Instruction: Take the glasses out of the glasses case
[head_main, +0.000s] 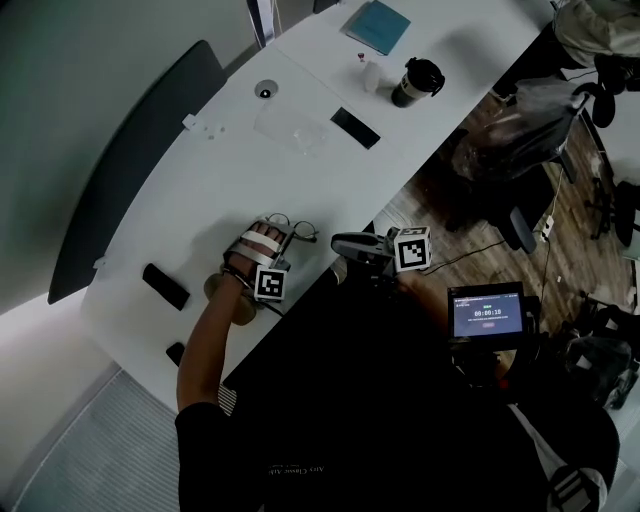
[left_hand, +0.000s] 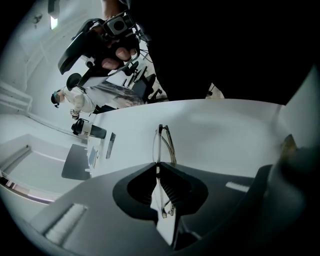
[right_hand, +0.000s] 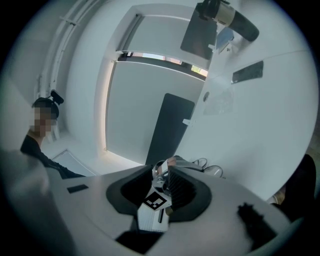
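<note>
Glasses (left_hand: 164, 142) sat clenched, folded, in your left gripper (left_hand: 159, 169). Your right gripper (right_hand: 161, 174) stood released, empty. Removal looked done. Next, lower them softly onto the table (left_hand: 225, 125).

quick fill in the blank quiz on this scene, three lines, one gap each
The left gripper has its fingers shut on the ____.
The table is ____ in colour.
The cup at the table's far end has a ____ lid.
Missing words: glasses; white; black.
</note>
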